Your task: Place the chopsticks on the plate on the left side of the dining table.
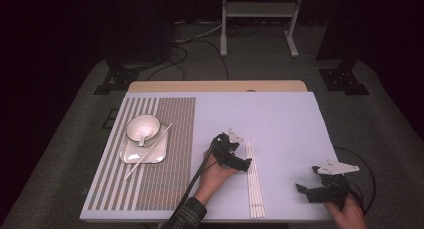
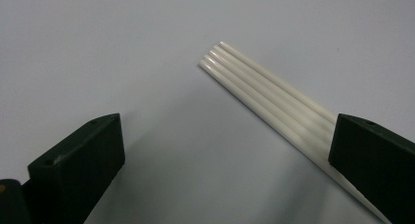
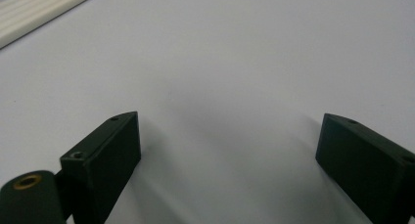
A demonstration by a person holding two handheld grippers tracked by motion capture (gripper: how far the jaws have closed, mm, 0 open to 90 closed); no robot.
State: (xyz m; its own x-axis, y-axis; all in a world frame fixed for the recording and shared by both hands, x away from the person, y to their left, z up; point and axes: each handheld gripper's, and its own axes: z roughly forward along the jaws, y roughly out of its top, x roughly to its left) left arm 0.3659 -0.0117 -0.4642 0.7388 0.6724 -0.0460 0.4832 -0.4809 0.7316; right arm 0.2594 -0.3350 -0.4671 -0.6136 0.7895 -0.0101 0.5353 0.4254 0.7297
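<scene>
A row of several white sticks (image 1: 255, 181) lies side by side on the white table (image 1: 280, 124), running toward the front edge. My left gripper (image 1: 243, 163) hovers just left of their far end and is open. In the left gripper view the stick ends (image 2: 264, 92) lie ahead, and the right jaw covers part of them. My right gripper (image 1: 303, 189) is low over bare table near the front right, open with nothing between its jaws (image 3: 230, 150). The sticks (image 3: 39, 9) cross the top left corner of the right gripper view.
A striped placemat (image 1: 170, 164) covers the table's left part. On it stands a white square plate (image 1: 152, 154) bearing a white bowl (image 1: 143, 126), with a single white stick (image 1: 134, 168) laid slantwise across the plate. A metal stand (image 1: 257, 11) is on the floor beyond.
</scene>
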